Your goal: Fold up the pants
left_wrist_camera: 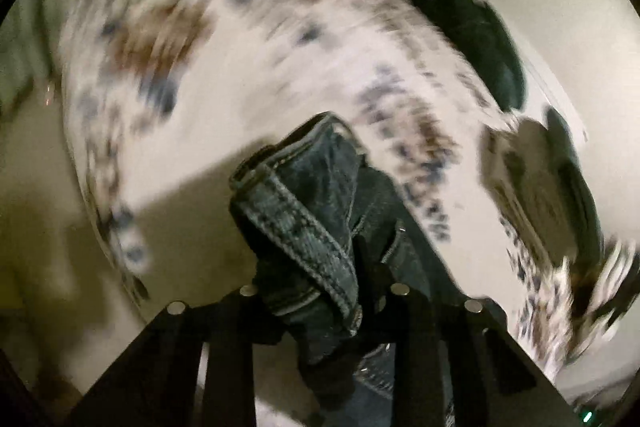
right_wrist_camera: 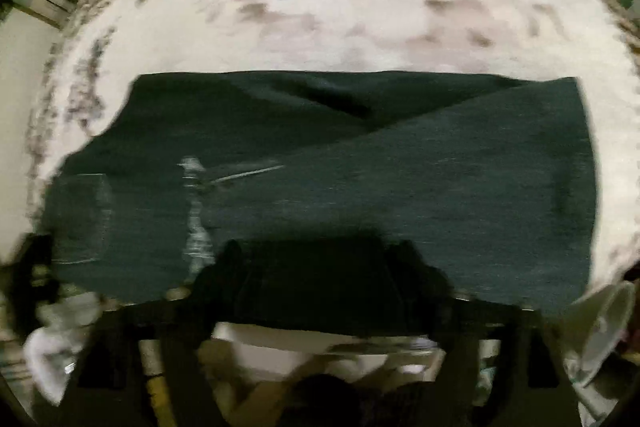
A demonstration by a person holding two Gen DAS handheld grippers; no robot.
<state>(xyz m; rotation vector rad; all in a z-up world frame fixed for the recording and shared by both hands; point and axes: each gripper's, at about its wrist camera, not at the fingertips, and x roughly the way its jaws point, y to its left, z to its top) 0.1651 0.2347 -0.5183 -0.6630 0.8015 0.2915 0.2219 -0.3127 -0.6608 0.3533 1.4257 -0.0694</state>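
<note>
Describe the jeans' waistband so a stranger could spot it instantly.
Start at the floral sheet, then drop to the left hand-held gripper at the bottom. The waistband is the thick denim strip bunched between its fingers, edged with pale stitching.

Dim, warm indoor light in both views. Heavy motion blur across the white floral-patterned cloth point(left_wrist_camera: 248, 67), sharp only on the bunched dark denim pants point(left_wrist_camera: 316, 211). Soft, smeared throughout the right view. Strong fisheye bending, black vignette at the corners.

Dark blue-green denim pants point(right_wrist_camera: 360, 187) with pale stitching are lying against a white cloth point(right_wrist_camera: 360, 39) showing blue and brown leaf patterning.
</note>
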